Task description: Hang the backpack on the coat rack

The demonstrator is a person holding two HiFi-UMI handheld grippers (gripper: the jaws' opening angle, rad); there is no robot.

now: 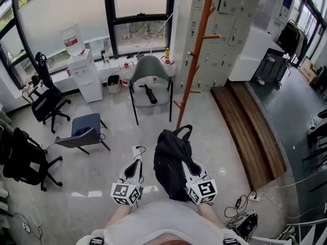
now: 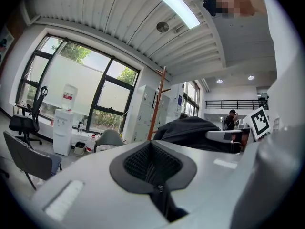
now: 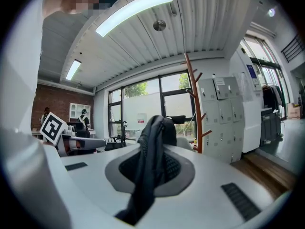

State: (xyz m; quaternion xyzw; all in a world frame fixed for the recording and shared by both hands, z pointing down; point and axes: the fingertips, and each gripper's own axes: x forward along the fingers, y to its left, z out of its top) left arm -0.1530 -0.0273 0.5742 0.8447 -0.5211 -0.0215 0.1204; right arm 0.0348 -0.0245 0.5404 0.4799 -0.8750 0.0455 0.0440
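A black backpack hangs in front of me from my right gripper, which is shut on its strap; the strap runs down through the pads. The bag's top handle loops upward. My left gripper is level beside it on the left, its jaws shut with nothing seen between them. The backpack shows to its right. The tall orange wooden coat rack with side pegs stands ahead, slightly right, on the floor, some way beyond the bag. It also rises ahead as the coat rack.
A grey chair stands left of the rack's base. White lockers are behind it and a wooden platform runs along the right. Water dispenser, black office chairs, a floor power strip and cables lie around.
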